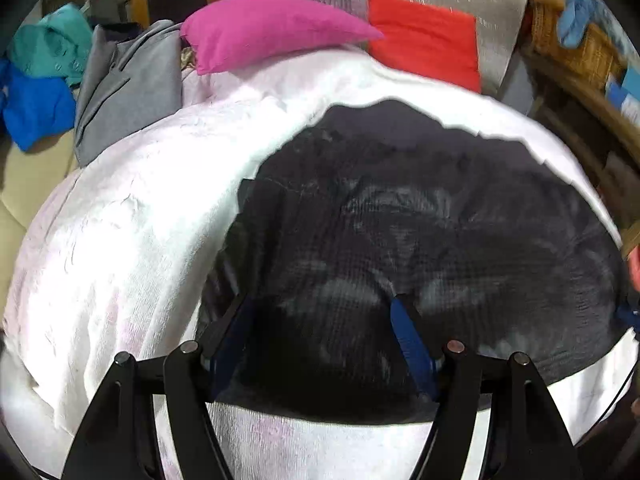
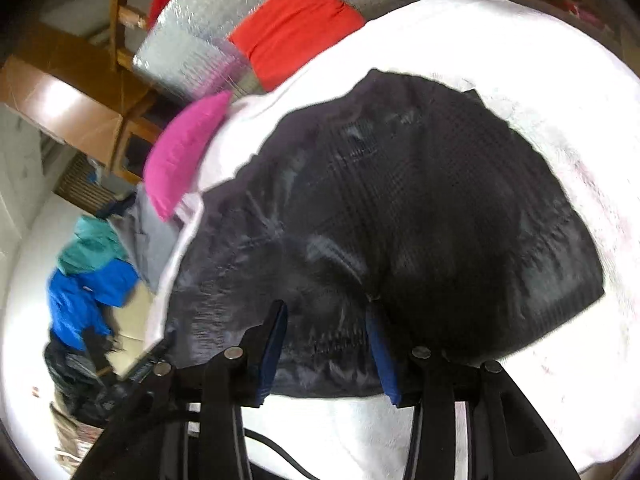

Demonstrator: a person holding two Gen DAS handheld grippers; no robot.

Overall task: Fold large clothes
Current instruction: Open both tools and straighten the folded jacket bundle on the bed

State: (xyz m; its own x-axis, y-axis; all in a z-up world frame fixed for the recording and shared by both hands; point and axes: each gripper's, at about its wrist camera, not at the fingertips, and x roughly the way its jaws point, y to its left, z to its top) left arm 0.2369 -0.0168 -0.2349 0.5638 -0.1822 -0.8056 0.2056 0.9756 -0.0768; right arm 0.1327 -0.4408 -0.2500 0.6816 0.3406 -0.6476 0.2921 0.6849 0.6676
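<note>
While the dark garment point(image 1: 420, 240) is lying spread across the centre of the white cover point(image 1: 120, 240), ready for folding, both the left gripper point(image 1: 324, 316) and right gripper point(image 2: 326, 320) are hovering open-jawed over its near edge, gripping nothing.

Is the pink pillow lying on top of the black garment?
No, the pink pillow sits at the far edge of the white cover, apart from the black garment.

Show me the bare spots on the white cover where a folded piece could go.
Free: the wide stretch of white cover left of the black garment, running toward the grey garment; also the strip between the black garment and the pink cushion. Crowded: the far left, where grey, teal and blue clothes pile up.
</note>
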